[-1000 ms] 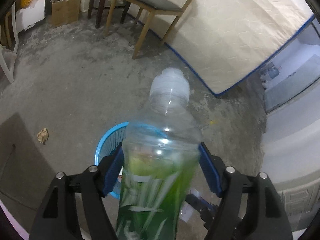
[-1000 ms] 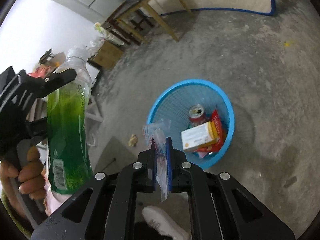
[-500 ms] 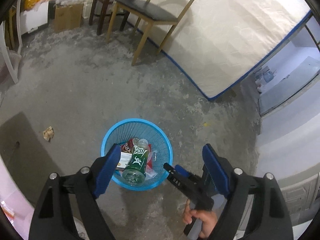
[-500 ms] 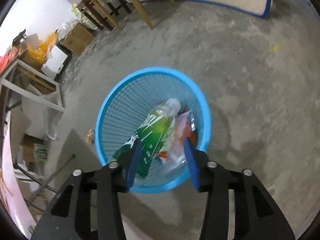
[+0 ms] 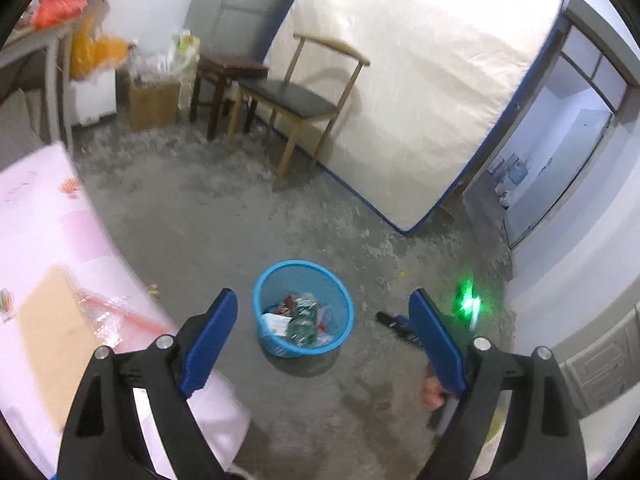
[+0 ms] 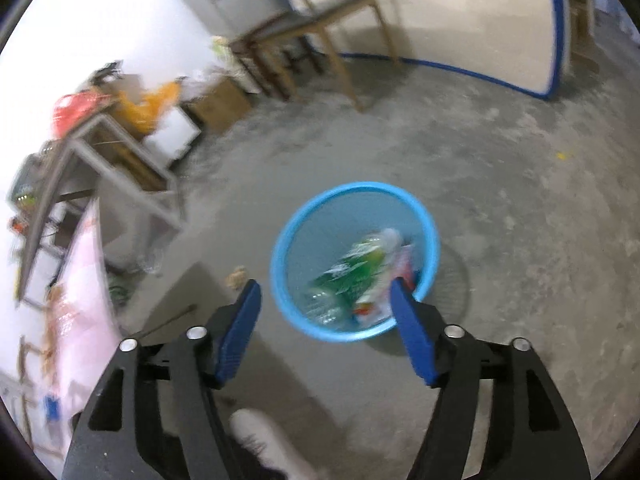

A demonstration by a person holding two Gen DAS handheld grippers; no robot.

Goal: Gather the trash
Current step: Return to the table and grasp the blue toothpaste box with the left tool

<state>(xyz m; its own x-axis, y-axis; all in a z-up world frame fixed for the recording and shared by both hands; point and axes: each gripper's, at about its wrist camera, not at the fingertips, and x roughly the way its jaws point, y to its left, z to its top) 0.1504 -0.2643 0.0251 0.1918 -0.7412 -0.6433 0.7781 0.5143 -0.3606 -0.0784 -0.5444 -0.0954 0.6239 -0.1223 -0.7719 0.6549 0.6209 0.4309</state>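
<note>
Left wrist view: your left gripper (image 5: pixel 322 320) and right gripper (image 6: pixel 325 302) had just spread their jaws, empty (green bottle (image 6: pixel 354 266) dropped), basket (image 5: pixel 261 296) at 12 o'clock.

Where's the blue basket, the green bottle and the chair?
basket (image 6: pixel 434 240), right wrist view, right rim
bottle (image 6: pixel 356 270), right wrist view, green label
chair (image 5: pixel 294 100), left wrist view, dark seat

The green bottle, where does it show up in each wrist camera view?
Left wrist: the green bottle lies in the blue basket, low centre, between the fingers.
Right wrist: the bottle lies in the basket, right of centre.
Shared landmark: the wooden chair by the mattress.
</note>
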